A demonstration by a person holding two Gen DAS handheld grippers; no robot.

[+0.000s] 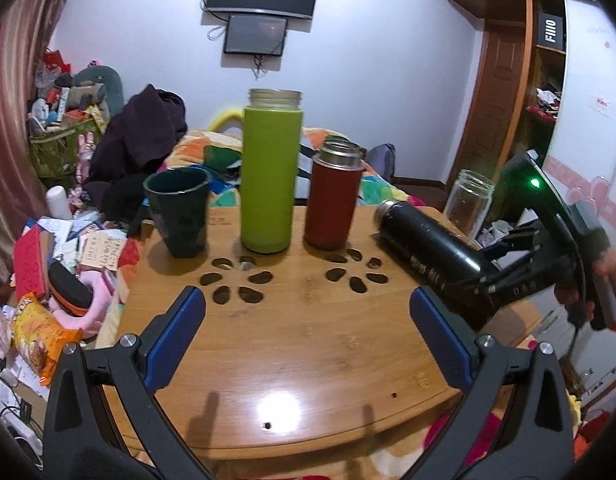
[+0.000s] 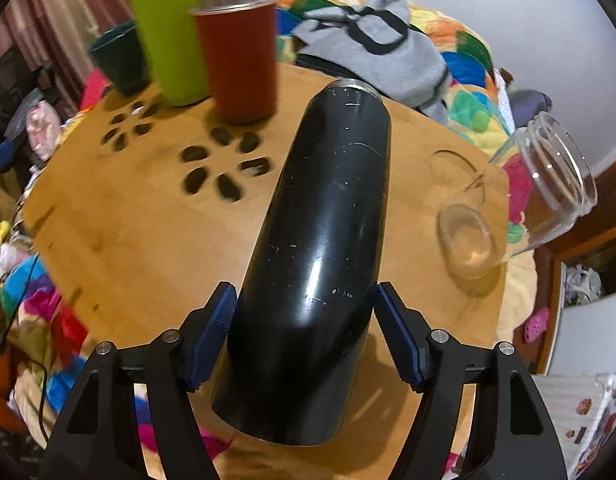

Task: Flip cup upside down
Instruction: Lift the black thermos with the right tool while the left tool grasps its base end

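My right gripper (image 2: 304, 336) is shut on a black flask (image 2: 327, 240) near its base and holds it tilted above the wooden table (image 2: 140, 248), its mouth pointing away from me. In the left wrist view the black flask (image 1: 427, 248) lies nearly level at the right, held by the right gripper (image 1: 487, 280). My left gripper (image 1: 308, 332) is open and empty over the table's near half (image 1: 292, 344).
On the table's far side stand a dark green cup (image 1: 180, 216), a tall lime-green bottle (image 1: 270, 176) and a red flask (image 1: 333, 200), all upright with open mouths. A clear glass jar (image 1: 465, 204) stands at the right edge. Bedding and clutter surround the table.
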